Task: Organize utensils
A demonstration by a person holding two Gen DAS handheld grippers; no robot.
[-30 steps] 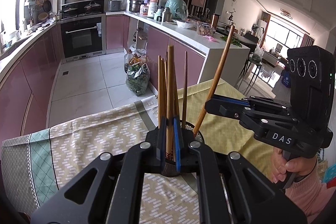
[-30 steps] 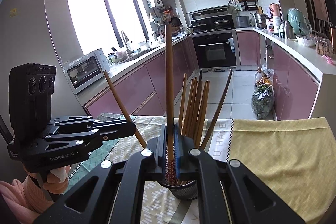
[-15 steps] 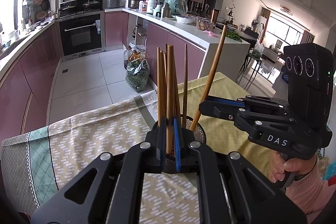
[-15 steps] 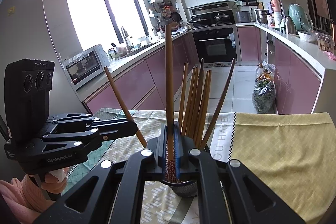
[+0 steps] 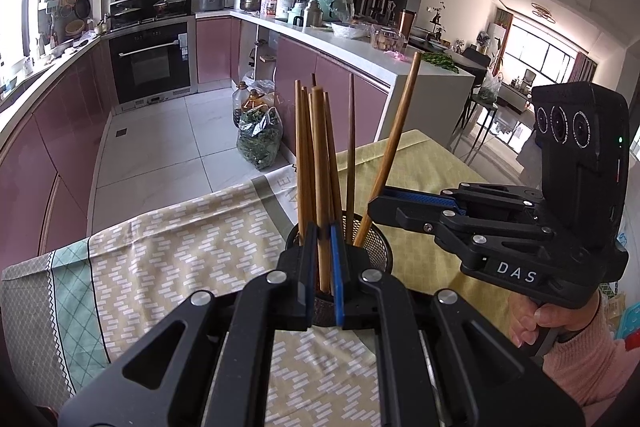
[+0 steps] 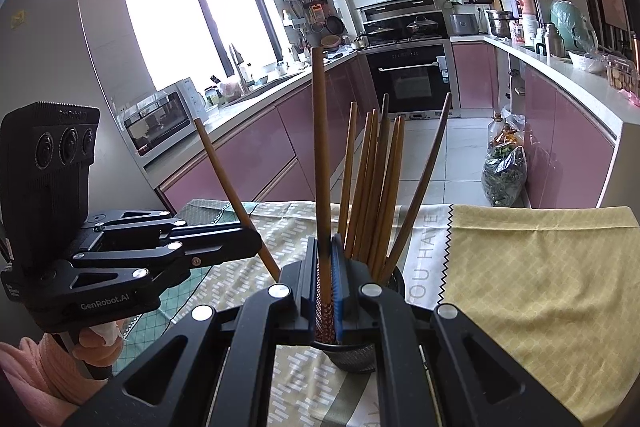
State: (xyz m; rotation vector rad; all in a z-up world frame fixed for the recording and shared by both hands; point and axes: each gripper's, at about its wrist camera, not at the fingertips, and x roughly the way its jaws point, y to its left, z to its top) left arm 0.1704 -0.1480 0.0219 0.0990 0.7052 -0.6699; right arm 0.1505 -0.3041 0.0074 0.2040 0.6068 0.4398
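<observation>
A patterned tablecloth [image 5: 192,251], beige with white dashes and a teal-edged band at the left, fills the lower half of both views; in the right wrist view a plain yellow cloth [image 6: 532,275] covers its right side. On it, low in the centre of each frame, stands a black mesh utensil holder [image 5: 376,247] with a bundle of wooden chopsticks [image 6: 376,187] standing upright in it and fanning outward.

The left gripper [image 5: 325,267] sits at the bottom centre of its own view, its blue-padded jaws pressed together on one chopstick [image 5: 320,163] that rises above the holder's rim. Seen from the right wrist, this stick slants up to the left.

The right gripper [image 6: 328,279] likewise pinches a single tall chopstick [image 6: 320,147], whose patterned lower end sits between the pads over the holder.

A hand [image 5: 532,319] in a pink sleeve grips the right gripper's handle at the lower right of the left view.
</observation>
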